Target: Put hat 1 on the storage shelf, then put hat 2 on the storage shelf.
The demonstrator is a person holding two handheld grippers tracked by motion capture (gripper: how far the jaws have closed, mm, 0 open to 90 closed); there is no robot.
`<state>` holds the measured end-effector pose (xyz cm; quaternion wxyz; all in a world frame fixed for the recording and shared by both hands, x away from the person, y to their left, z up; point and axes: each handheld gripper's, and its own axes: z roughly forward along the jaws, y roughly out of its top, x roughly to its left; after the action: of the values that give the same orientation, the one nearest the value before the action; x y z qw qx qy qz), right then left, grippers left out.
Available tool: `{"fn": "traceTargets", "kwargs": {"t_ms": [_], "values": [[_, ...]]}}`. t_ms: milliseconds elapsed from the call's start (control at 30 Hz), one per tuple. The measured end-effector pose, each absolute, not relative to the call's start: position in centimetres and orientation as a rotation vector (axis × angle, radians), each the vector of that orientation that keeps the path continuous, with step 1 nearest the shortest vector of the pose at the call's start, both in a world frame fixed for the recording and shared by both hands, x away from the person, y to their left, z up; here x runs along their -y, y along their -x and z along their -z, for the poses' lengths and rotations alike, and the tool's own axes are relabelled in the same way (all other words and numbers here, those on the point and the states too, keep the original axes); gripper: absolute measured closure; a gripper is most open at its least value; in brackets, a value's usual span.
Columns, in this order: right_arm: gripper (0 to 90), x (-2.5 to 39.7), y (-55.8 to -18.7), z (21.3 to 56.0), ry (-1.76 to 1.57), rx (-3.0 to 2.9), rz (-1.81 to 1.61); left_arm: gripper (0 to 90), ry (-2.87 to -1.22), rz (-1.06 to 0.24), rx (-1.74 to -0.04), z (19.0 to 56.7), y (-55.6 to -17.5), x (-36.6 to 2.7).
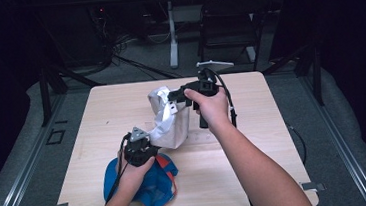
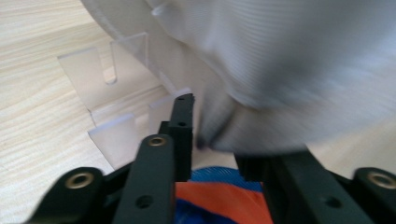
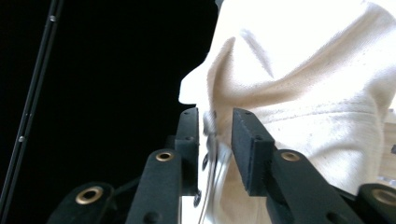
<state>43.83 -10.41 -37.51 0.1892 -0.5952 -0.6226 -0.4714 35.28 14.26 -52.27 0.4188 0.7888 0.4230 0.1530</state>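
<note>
A pale wooden table [image 1: 99,140] stands in a dark room, with a black chair [image 1: 231,18] beyond its far edge. Near the front edge, left of centre, a blue-and-orange bag [image 1: 153,186] lies under the person's left hand, whose left gripper [image 1: 142,145] meets the lower edge of the white cloth bag [image 1: 175,126] at the table's middle; its jaws stand apart around a fold, and whether they pinch it I cannot tell, with a clear plastic stand [image 2: 109,84] just beside. Right of that, the right gripper [image 1: 174,97] is clamped on the white bag's upper rim, holding it up.
</note>
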Motion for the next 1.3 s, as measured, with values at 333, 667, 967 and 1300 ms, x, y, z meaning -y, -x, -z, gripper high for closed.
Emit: {"fn": "traceTargets", "kwargs": {"t_ms": [333,667,967,1300], "values": [[64.1,13.5,-40.7,36.8,1.655,1.900,1.445,58.8,-1.940,-0.412,-0.996,50.4,-32.3,-17.1],[60.5,16.4,-36.9,39.8,1.657,2.063,1.507,52.1,-1.916,-0.475,-1.076,50.3,-30.2,-22.0],[60.6,17.1,-33.9,44.2,1.694,2.181,1.473,52.7,-1.928,-0.472,-1.172,51.8,-28.8,-26.1],[58.9,15.7,-31.5,48.1,1.690,2.256,1.436,46.5,-1.889,-0.477,-1.251,53.8,-28.0,-28.3]]}}
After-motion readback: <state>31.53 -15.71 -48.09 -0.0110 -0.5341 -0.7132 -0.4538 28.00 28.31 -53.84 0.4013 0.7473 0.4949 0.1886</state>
